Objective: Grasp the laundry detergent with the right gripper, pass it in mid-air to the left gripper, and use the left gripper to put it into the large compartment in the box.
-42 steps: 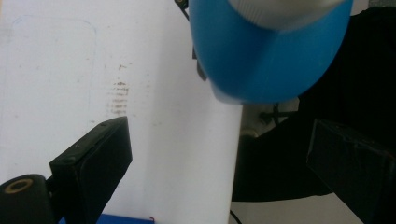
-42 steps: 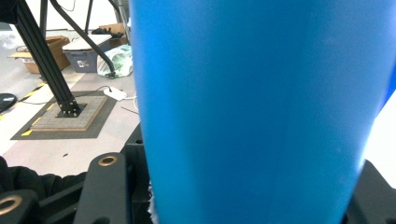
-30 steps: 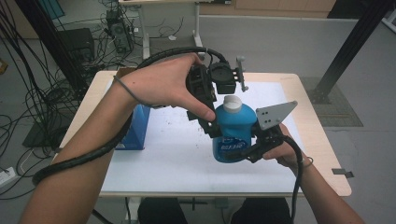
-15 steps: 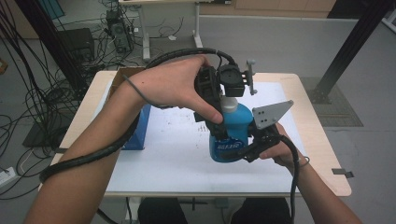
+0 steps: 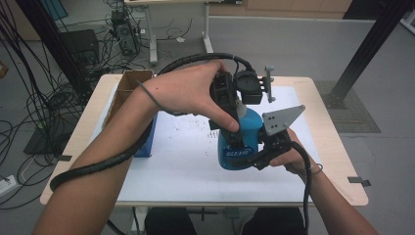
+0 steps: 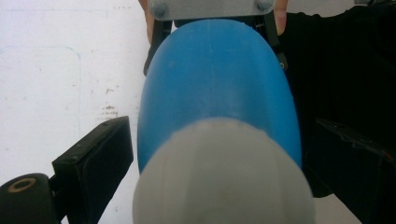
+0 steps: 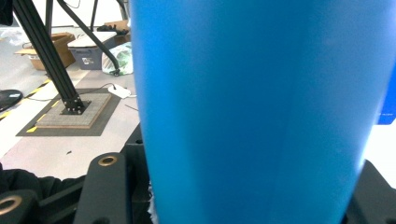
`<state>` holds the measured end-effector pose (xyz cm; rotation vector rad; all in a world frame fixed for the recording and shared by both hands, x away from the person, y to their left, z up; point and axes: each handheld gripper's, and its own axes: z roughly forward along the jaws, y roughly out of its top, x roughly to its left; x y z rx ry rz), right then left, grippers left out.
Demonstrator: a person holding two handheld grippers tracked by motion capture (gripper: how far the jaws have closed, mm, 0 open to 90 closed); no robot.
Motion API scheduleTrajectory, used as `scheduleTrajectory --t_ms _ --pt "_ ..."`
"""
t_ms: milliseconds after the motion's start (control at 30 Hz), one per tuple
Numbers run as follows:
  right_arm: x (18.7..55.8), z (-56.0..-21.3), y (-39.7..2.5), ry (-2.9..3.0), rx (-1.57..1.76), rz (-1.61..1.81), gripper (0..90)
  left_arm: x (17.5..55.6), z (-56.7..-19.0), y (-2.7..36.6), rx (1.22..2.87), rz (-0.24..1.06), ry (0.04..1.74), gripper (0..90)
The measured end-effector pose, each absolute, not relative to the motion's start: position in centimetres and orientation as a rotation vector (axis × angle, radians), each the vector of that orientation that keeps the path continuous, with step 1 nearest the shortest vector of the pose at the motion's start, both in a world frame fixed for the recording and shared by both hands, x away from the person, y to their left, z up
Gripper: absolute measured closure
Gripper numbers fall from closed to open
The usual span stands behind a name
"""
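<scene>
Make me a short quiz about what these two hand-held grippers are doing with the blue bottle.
1. True or false: the blue plastic bottle has a red cap.
2. Which hand-held gripper clamps the bottle's body: A left, B right?
3. Fill in: the left hand-held gripper has its jaws either side of the bottle's pale grey ___.

Key:
1. False; the cap is pale grey.
2. B, the right hand-held gripper.
3. cap.

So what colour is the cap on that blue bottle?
White cap, clearest in the left gripper view.
</scene>
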<state>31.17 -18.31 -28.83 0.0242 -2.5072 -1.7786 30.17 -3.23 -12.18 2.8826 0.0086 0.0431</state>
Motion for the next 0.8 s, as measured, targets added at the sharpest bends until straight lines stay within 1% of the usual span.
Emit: scheduleTrajectory --t_ms 800 --pt "31.16 -29.04 -18.4 -2.519 0.02 -1.773 41.1 30.12 -12.14 -2.98 2.888 0.051 0.015 8.4"
